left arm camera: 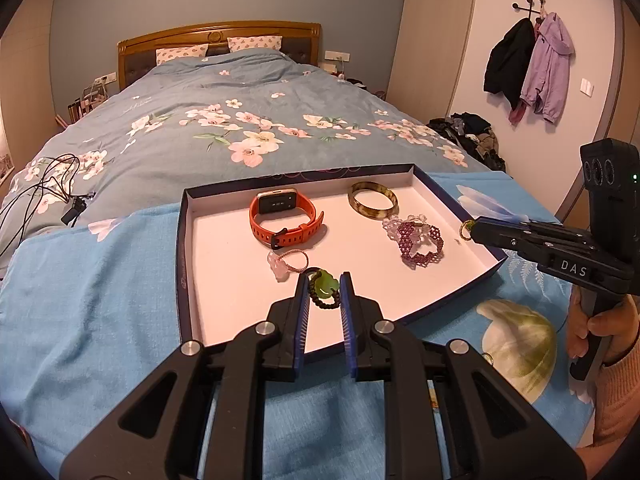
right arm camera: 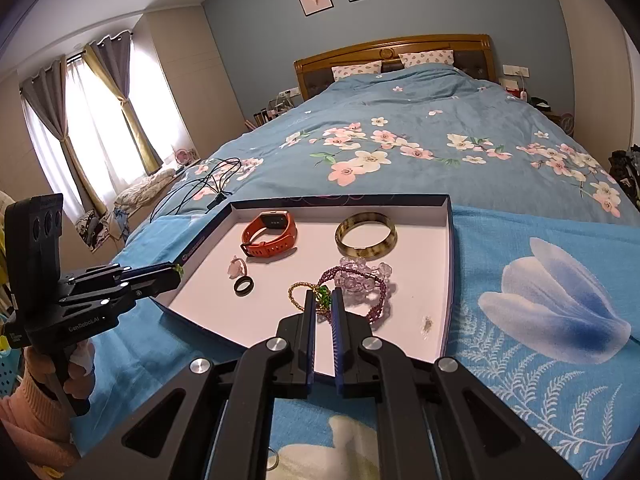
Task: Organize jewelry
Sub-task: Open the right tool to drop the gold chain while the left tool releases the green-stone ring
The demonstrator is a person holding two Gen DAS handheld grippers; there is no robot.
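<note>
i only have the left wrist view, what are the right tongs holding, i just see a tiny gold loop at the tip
observer: The right tongs are shut on a gold bead bracelet with a green bead; its loop droops to the left of the fingers.
operator: anything in the tray i'm missing
observer: A black ring lies in the tray, just in front of the pink charm.
operator: whats off to the left of the bed
observer: A bright window with tied-back curtains.

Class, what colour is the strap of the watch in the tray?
Orange; the rubber watch strap shows best in the left wrist view.
</note>
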